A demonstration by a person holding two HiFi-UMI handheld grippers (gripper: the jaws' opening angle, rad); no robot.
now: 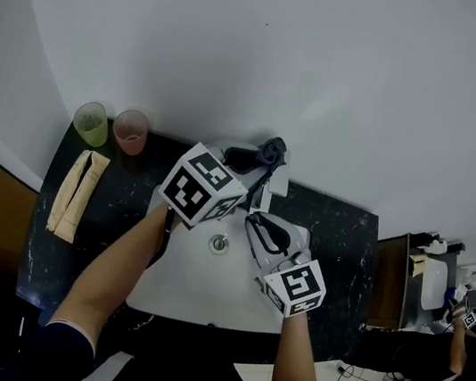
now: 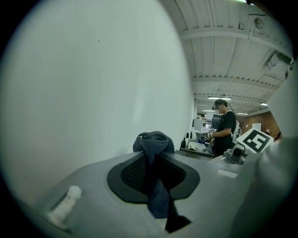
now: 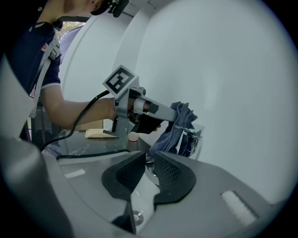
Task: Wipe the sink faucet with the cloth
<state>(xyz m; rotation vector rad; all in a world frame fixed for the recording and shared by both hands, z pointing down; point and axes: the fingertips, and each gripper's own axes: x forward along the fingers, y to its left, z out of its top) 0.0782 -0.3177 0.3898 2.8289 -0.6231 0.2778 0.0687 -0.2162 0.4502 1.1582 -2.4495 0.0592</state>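
Left gripper (image 1: 257,159): centre of head view, jaws clamped on a dark blue terry cloth (image 1: 271,152).
Chrome sink faucet (image 3: 194,135): immediately right of the hanging cloth; contact uncertain.
Right gripper (image 3: 149,163): lower right of centre, jaws narrowly apart, empty, farther from the faucet.

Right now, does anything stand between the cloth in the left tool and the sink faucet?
Nothing visible does. The cloth, pinched in the left tool, hangs right at the faucet. The empty right tool sits lower, over the basin, apart from both.
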